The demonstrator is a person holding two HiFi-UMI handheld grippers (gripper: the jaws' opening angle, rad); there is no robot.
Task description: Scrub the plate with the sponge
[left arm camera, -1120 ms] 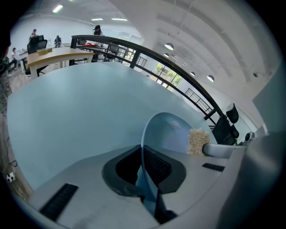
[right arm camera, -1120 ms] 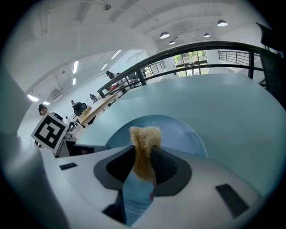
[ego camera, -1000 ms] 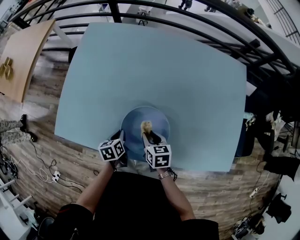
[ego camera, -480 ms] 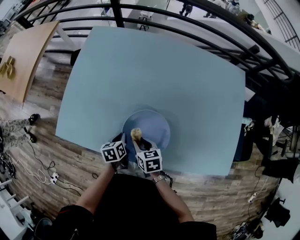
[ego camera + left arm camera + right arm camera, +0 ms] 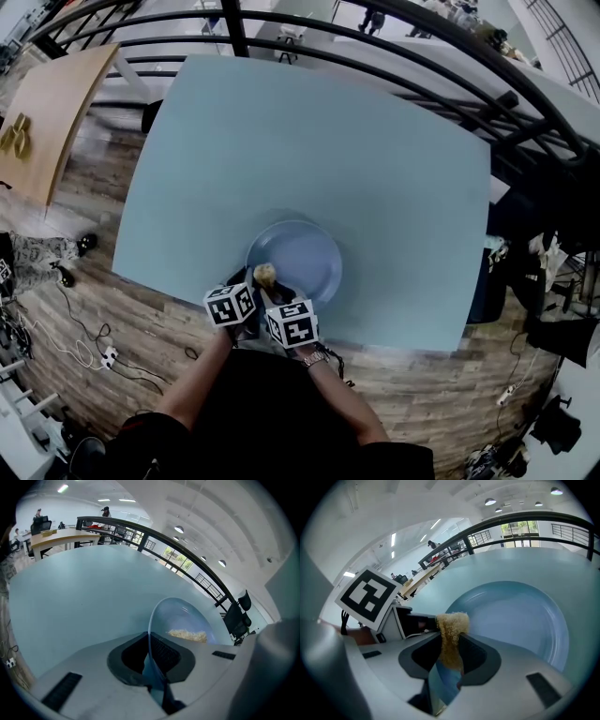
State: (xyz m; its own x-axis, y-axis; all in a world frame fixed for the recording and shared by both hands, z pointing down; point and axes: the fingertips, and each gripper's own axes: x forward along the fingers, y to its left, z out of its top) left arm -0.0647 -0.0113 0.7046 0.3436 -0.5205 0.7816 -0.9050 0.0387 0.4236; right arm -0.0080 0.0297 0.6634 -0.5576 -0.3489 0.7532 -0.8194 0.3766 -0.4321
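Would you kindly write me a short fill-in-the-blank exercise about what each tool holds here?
1. The left tool grips the plate by its ____.
2. The right tool is shut on the ____.
3. The plate and the table under it are both light ____.

Missing words: rim; sponge; blue.

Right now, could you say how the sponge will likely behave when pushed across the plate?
Probably soft: the sponge looks pinched thin in the right gripper. Likely light; its fibrous surface should drag on the plate rather than slip.
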